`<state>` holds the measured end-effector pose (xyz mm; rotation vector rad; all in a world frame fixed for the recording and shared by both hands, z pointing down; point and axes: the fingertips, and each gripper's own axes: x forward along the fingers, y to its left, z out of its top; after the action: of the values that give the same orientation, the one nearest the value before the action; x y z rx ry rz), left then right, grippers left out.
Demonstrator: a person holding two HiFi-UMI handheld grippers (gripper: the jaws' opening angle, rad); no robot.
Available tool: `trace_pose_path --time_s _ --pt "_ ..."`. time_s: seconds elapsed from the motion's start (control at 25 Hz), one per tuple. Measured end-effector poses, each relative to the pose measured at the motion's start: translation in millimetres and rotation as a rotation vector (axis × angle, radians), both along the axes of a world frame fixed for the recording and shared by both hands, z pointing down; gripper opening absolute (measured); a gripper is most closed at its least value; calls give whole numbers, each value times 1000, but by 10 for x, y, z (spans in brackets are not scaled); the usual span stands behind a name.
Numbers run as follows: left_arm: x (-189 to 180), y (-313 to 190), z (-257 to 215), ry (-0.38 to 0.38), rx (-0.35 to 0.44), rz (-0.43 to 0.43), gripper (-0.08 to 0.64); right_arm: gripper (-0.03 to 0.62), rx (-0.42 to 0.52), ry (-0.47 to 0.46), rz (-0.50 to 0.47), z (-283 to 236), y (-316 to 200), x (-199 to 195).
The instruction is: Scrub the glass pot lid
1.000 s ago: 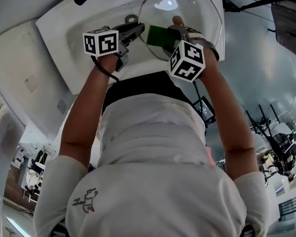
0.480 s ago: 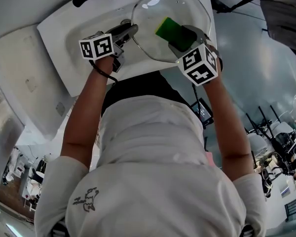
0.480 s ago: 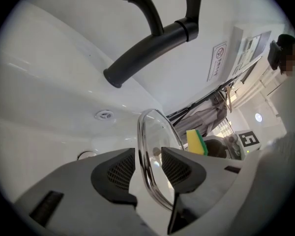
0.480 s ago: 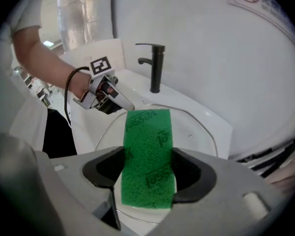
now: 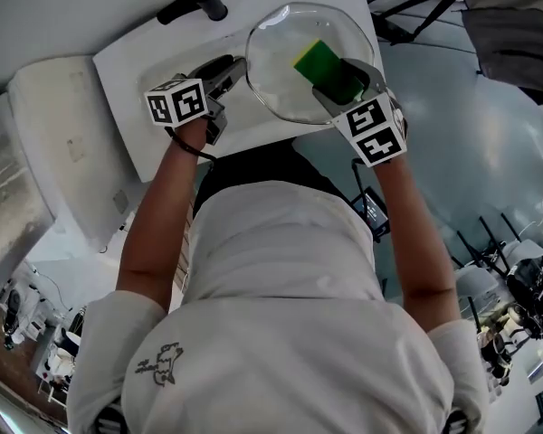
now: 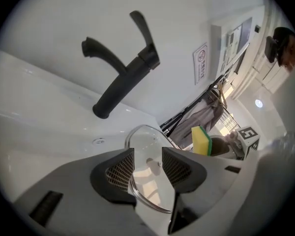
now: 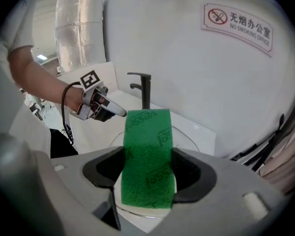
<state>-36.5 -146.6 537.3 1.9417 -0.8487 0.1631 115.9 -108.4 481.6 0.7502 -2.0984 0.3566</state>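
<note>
Right gripper (image 5: 337, 81) clamps a yellow-green sponge (image 5: 314, 61) by the round glass pot lid (image 5: 276, 75). Left gripper (image 5: 230, 67), jaws just opened, straddles its left rim.

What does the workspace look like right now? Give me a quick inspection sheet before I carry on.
Surface: white sink with black lever faucet.
Job's things: round glass pot lid at the sink's right end; green-and-yellow scrubbing sponge over it.
Clutter: nothing seen.
Grippers: left gripper, jaws have just been opening, lid rim between them, not pressed; right gripper shut on the sponge.
Cables: black cord looped at the left wrist.
Surroundings: no-smoking sign on the wall.
</note>
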Motion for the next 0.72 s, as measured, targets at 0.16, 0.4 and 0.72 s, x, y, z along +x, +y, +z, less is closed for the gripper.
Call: trace_pose_path --time_s 0.16,0.4,0.72 --pt "52 49 -433 -23 73 9 173 298 63 -60 32 -408 13 41" --pt "94 57 -1159 -56 231 18 173 298 171 -148 59 -965 22 68" --pt "191 313 -2069 -42 391 38 173 298 276 -265 105 -1718 117 184"
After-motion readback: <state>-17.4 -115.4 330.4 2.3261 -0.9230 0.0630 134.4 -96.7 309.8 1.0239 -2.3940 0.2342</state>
